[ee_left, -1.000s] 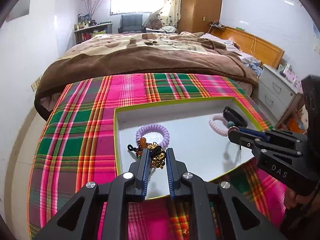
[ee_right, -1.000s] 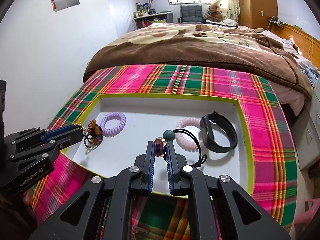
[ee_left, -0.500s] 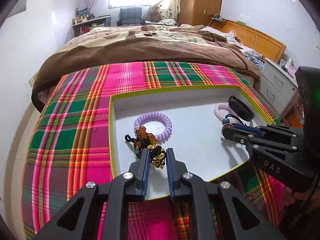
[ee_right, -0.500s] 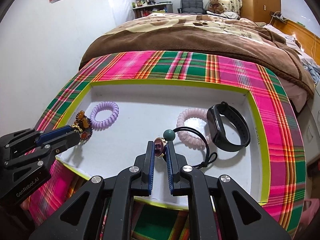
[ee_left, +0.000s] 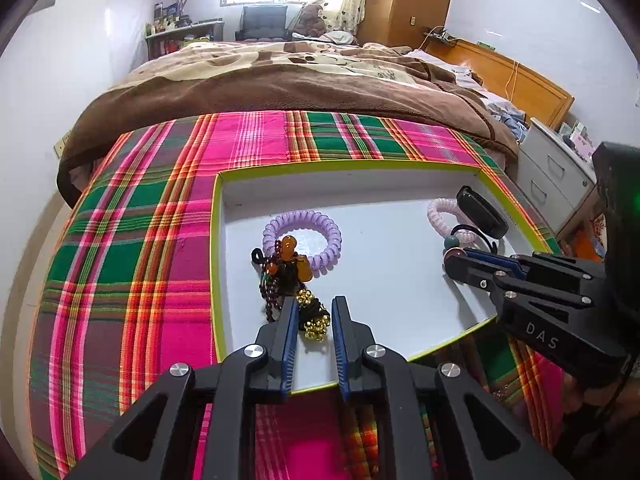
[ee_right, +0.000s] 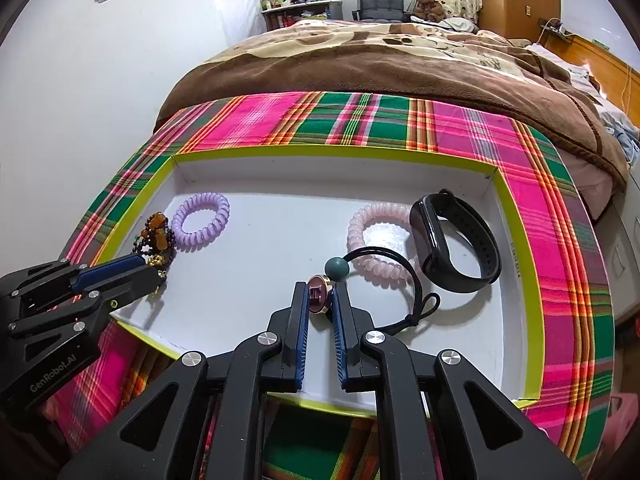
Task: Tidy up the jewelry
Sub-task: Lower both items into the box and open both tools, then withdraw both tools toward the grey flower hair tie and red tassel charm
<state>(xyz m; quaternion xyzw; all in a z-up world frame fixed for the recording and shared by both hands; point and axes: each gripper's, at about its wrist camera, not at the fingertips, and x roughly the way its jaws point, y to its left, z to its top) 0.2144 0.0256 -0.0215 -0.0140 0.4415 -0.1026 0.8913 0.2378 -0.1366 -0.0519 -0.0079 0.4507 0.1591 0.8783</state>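
Left gripper is seen closed on the gold-bead tassel end of the beaded charm string, low over the near-left corner of the tray. From the pinch the string runs away from the fingers, toward the far edge; long axis roughly in line with the gripper, amber beads at the far end touching the purple coil tie

Right gripper is pinched on the round purple charm of a black cord loop, green bead just past the fingertips. Cord trails right and forward, lying over the pink coil tie; black wristband just right of that

Each held piece sits nearest its own hand, well apart across the tray, so no crossing is needed. Judged: any lift on the right would likely drag the cord over the pink tie
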